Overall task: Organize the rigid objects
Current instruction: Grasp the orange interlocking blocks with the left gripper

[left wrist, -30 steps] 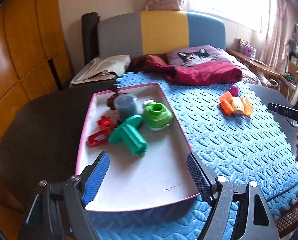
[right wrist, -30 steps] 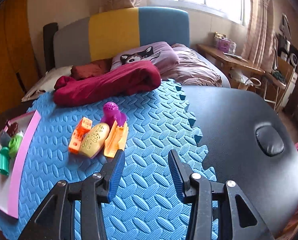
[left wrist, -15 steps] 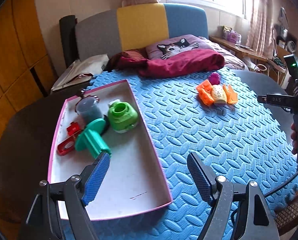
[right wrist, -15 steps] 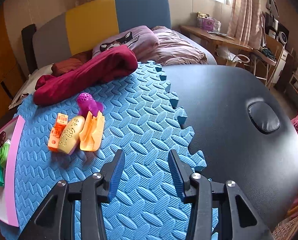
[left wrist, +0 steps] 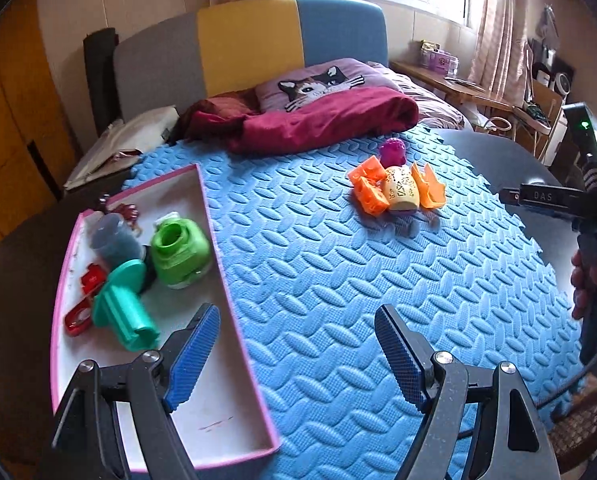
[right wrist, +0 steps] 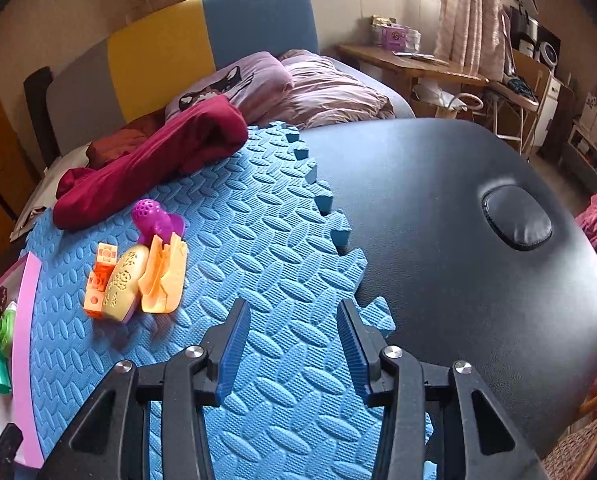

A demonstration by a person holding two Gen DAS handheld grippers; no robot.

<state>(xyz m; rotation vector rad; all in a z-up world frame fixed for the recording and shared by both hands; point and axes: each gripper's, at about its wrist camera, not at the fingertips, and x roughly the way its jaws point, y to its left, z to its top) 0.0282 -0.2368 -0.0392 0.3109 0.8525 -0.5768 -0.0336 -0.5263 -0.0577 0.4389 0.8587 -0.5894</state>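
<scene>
A pink-rimmed white tray lies at the left of the blue foam mat. It holds a green jar, a teal press, a grey cup and red pieces. Farther out on the mat sit an orange block, a cream patterned toy, an orange shell piece and a purple toy. My left gripper is open and empty, straddling the tray's right rim. My right gripper hangs open and empty over the mat, right of the same toys.
A dark red cloth lies at the mat's far edge, with a cat pillow behind. Black padded tabletop spreads right of the mat. A hand holds the other gripper's handle at the right edge of the left wrist view.
My left gripper has swung right, from over the tray's middle to its right rim. In the right wrist view the toys have drifted left and rolled. Both jaws keep their width.
</scene>
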